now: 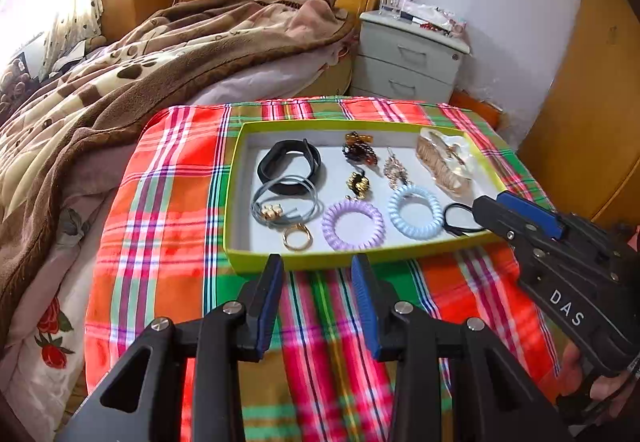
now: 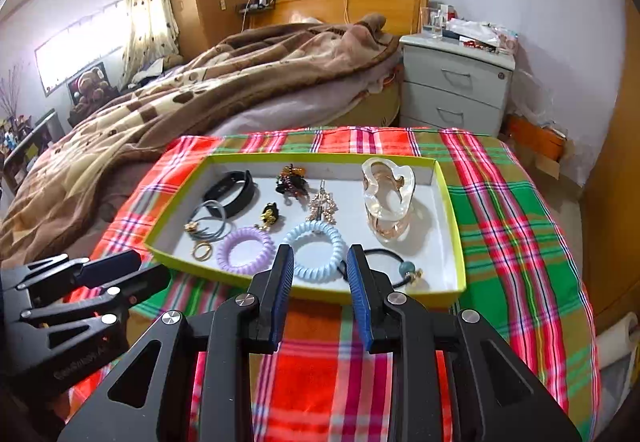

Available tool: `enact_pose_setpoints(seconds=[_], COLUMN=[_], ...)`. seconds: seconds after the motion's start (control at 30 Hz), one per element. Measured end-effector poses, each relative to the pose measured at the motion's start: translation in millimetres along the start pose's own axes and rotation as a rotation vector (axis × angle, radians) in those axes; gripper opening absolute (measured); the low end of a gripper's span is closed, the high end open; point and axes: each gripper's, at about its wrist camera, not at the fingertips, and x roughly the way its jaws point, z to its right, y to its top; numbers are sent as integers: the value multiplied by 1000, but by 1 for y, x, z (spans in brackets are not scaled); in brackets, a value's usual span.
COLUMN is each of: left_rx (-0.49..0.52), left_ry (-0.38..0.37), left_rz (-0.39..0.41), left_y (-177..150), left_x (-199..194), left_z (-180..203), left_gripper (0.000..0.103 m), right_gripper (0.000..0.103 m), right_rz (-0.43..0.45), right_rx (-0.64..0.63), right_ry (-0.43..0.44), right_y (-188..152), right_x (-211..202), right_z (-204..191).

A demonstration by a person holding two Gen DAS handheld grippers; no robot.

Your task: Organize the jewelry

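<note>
Left wrist view: the green-rimmed tray (image 1: 256,262) lies on the plaid-covered counter (image 1: 160,226), its long axis running left to right across the view. Inside lie the purple coil tie (image 1: 353,225) and blue coil tie (image 1: 416,211), side by side near the front rim. The left hand-held gripper (image 1: 317,274) hovers before the tray, jaws apart, holding nothing. The right hand-held gripper (image 2: 320,262), also parted and empty, points over the front rim.

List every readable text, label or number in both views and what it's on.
"DAS": white letters on the body of the right tool, seen from the left wrist view.
Embossed lettering on the body of the left tool, seen from the right wrist view: too blurred to read.
Items on the nightstand: any print too small to read.
</note>
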Motion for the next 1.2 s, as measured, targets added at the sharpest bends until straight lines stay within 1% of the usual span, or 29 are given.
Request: enact_pose_setpoints(seconds=[0.1, 0.27, 0.43, 0.53, 0.73, 0.87, 0.97, 1.2], left_rx=[3, -29, -48, -54, -43, -50, -47, -46], left_ry=[55, 94, 102, 88, 95, 109, 136, 142], left_rz=[21, 51, 83, 82, 87, 104, 115, 123], left_y=[-8, -19, -28, -32, -39, -45, -50, -53], left_x=[-10, -23, -34, -37, -43, -48, -52, -55], left_z=[5, 4, 3, 5, 8, 8, 8, 10], left_gripper=[37, 37, 37, 37, 37, 37, 37, 37], right_gripper=[29, 29, 29, 29, 29, 29, 29, 29], right_rz=[18, 48, 54, 57, 79, 90, 95, 101], right_rx=[3, -2, -4, -6, 0, 3, 5, 7], right_ry=[-3, -36, -41, -42, -46, -46, -47, -43], right_y=[-6, -17, -29, -34, -40, -43, -44, -47], right_x=[-13, -28, -35, -39, -48, -53, -55, -59], right_z=[-3, -8, -12, -13, -15, -17, -19, -22])
